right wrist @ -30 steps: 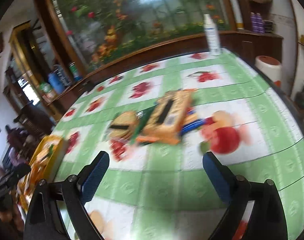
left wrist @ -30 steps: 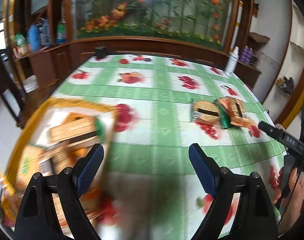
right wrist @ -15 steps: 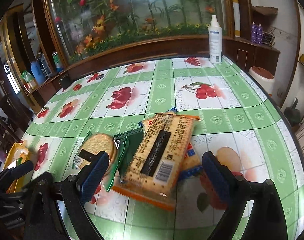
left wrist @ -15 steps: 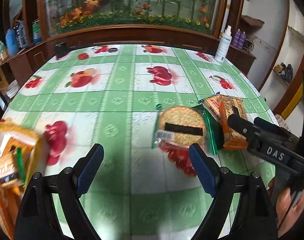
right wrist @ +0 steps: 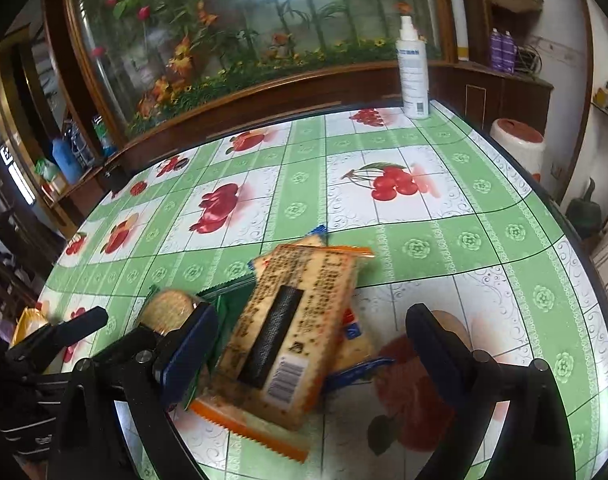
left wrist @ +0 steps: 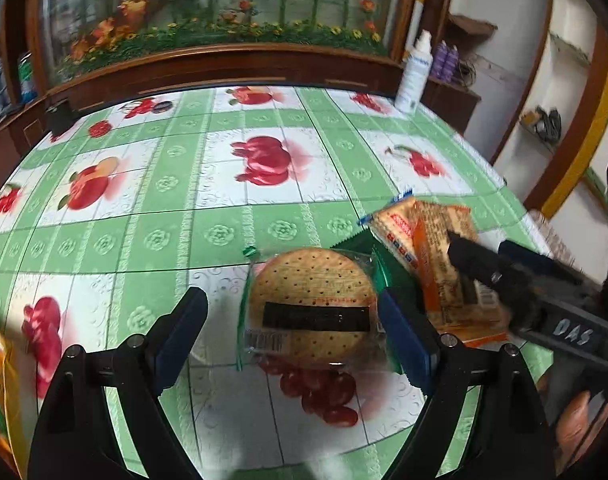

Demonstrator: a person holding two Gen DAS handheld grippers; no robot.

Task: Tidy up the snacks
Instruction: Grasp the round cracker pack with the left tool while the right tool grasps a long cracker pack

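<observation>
Straddling round cracker pack (left wrist: 312,308) lower centre, left tongs (left wrist: 294,336) released | right tongs (right wrist: 310,354) released around rectangular cracker pack (right wrist: 292,328) | next, probably: clench, lift

Black claw (left wrist: 294,330) arms with blue pads (left wrist: 182,334) and silver screws. White "DAS" lettering on the other claw (right wrist: 310,350). Bare skin below that lettering.

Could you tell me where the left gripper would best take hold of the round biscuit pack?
Probably across its round middle, coming straight down: the round biscuit pack lies flat, already framed by the open left gripper, whose right finger sits close to the green packet beside it.
</observation>
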